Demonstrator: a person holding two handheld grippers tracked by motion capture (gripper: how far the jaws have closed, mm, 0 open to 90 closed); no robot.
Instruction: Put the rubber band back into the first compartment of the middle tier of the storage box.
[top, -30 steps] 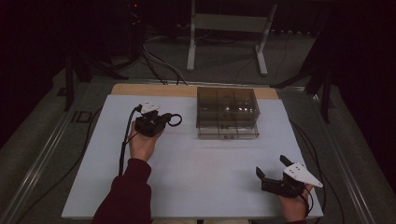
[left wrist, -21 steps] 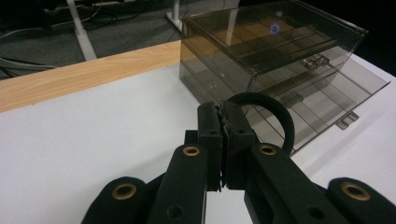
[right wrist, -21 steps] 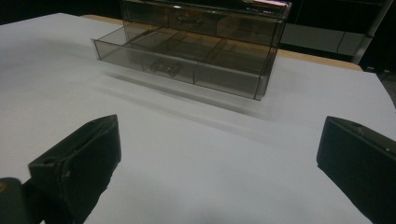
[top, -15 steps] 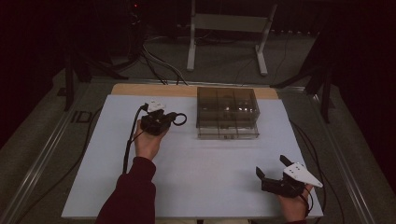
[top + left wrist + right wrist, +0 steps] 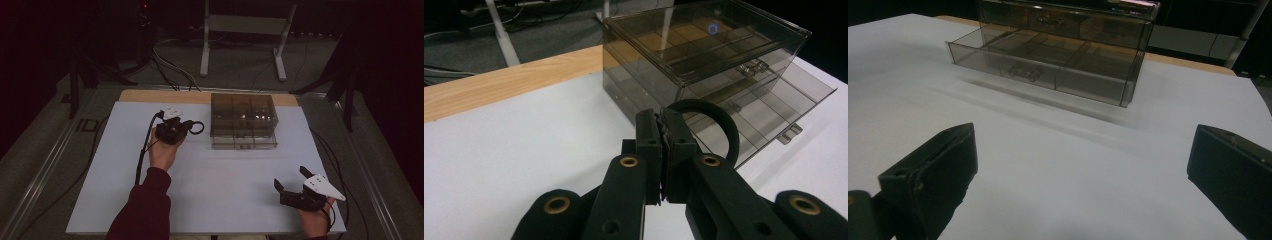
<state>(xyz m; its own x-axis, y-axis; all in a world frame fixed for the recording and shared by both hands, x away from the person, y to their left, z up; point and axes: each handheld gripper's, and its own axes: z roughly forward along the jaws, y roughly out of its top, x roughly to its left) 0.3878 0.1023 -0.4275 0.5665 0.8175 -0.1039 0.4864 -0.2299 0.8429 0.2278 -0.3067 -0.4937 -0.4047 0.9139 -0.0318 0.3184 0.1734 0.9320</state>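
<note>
While clamping ring (image 5: 719, 125), left hand (image 5: 162, 150) outstretched

– Where is there room to move?
– The white table top (image 5: 220, 185) is bare in the middle and near the front, so a hand can pass there.
– What is in the way?
– The clear drawer box (image 5: 243, 120) at the far side, with its bottom drawer (image 5: 1043, 62) pulled out toward the near edge.
</note>
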